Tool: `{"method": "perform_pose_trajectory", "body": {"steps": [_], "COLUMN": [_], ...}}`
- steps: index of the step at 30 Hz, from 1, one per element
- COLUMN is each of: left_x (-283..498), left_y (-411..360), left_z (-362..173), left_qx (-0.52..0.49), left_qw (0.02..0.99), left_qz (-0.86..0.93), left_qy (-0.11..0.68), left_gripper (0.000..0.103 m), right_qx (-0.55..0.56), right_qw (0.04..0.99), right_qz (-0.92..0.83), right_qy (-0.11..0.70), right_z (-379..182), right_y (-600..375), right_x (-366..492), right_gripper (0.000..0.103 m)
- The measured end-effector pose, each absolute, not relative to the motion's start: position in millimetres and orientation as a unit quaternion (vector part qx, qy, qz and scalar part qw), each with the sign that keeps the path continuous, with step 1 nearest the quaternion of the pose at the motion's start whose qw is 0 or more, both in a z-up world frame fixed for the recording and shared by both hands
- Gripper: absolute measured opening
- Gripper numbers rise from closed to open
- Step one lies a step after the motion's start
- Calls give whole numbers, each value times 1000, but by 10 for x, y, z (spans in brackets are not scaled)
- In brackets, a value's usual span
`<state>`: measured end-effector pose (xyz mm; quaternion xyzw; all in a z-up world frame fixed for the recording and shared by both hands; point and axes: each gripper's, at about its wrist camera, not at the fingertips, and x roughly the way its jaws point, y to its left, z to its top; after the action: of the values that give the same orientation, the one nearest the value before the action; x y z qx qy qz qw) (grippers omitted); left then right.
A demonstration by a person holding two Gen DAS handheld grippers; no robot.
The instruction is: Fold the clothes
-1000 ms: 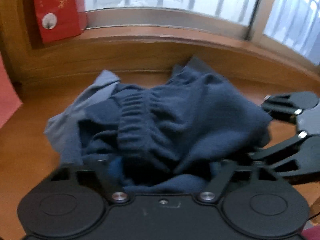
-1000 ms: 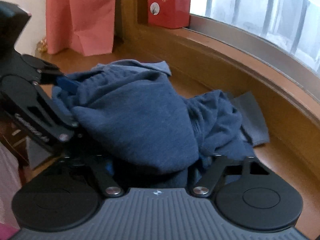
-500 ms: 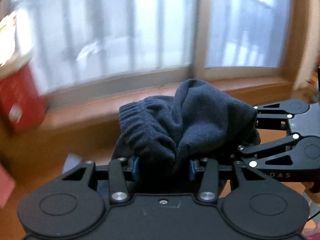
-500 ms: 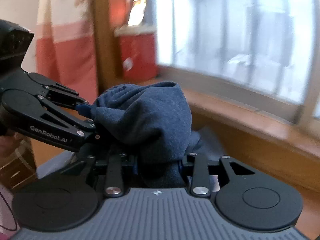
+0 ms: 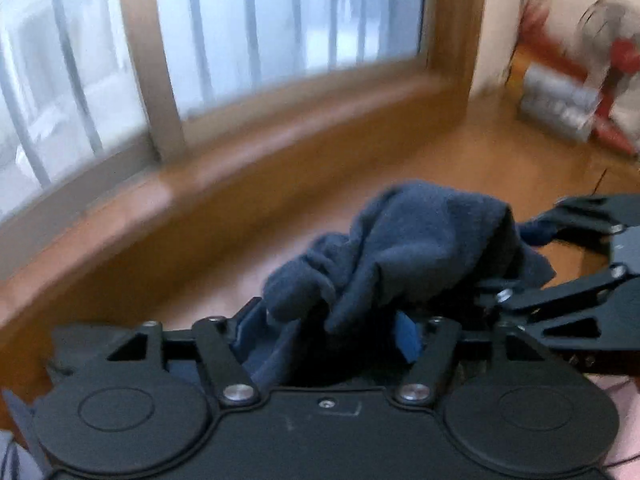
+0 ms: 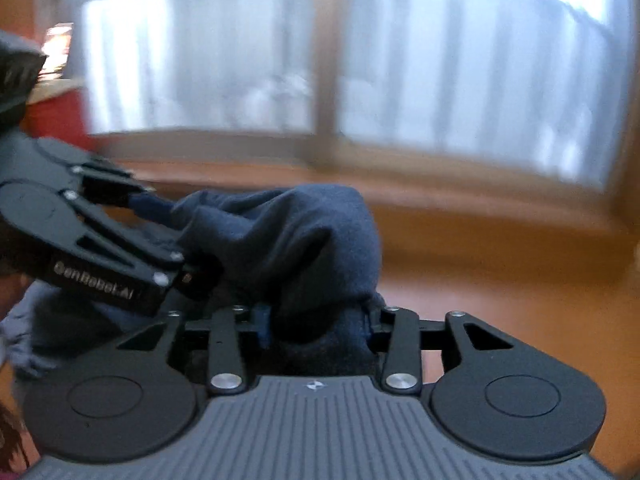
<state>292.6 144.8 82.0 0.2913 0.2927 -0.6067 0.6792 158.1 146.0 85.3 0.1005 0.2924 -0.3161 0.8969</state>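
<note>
A bunched dark blue knit garment (image 5: 420, 240) hangs in the air between both grippers. In the left wrist view my left gripper (image 5: 324, 332) has its jaws opening. The cloth lies between them, and a gap shows beside the right blue pad (image 5: 408, 336). My right gripper (image 5: 532, 260) reaches in from the right edge. In the right wrist view the garment (image 6: 288, 232) fills the space between the jaws of my right gripper (image 6: 318, 320), which are opening too, and it touches both pads. My left gripper (image 6: 160, 224) comes in from the left there.
A barred window (image 5: 248, 40) with a curved wooden sill (image 5: 240, 160) runs behind. Below the garment lies a wooden surface (image 5: 480, 160). Blurred red and grey items (image 5: 560, 104) stand at the far right, and a red bag (image 6: 56, 120) at the far left.
Both grippers lifted the garment off the wooden surface and swung it to the right along the window. The left jaws stand visibly wider than half a second ago.
</note>
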Motion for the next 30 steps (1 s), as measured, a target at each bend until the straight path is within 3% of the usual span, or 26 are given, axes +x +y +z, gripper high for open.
{"method": "perform_pose_trajectory", "body": {"steps": [3,6,15,18,24,30], "left_x": [2928,2934,3360,3517,3682,3941], "left_y": [1365,1447,1974,1996,2001,1972], "left_z": [622,546,348,214,71,-122], "left_qx": [308,318,344,357,382,337], "left_qw": [683,702,718,701,681,677], "left_qz": [-583,-558,-500,-499,-535,-571], "left_qy": [315,307,341,362,323,320], "left_gripper": [68,82,87,87,88,103], "right_qx": [126,149,189,190,215,214], "right_qw": [869,870,889,878,838,795], "right_qz": [-368,-364,-314,-335,-414,-498], "right_qy": [305,296,274,284,283,271], "right_z": [569,476,403,392,334,233], "right_y": [1306,1290,1539,1700,1980,2199], "right_x": [1518,1439,1852,2017,2170,2367], "right_gripper": [67,70,81,82,84,84]}}
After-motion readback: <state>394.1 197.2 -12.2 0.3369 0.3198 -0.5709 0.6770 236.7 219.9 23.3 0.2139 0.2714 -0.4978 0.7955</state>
